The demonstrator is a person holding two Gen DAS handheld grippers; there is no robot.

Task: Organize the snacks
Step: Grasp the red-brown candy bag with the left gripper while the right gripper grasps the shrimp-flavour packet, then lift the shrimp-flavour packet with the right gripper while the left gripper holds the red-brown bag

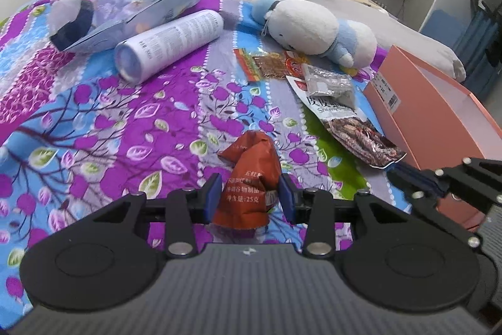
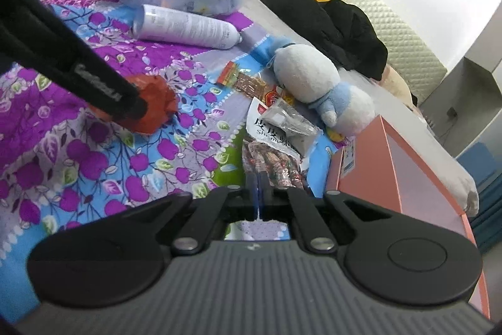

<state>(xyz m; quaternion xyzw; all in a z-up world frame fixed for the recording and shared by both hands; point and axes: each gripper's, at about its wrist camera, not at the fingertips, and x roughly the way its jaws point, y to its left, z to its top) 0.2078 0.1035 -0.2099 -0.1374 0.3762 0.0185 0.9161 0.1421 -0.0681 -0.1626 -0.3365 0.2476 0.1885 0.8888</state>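
Left wrist view: left hand-held gripper (image 1: 248, 195) grips a crumpled red snack packet (image 1: 249, 175) above the floral bedspread (image 1: 125, 121). Right hand-held gripper (image 2: 258, 187) is clenched empty beside the pink box (image 2: 408, 171). Risk: thin foil may slip from the pads before reaching it.

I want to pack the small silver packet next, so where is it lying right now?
The small silver packet lies on top of the white shrimp snack bag, right of centre in the left wrist view, between the plush toy and the pink box.
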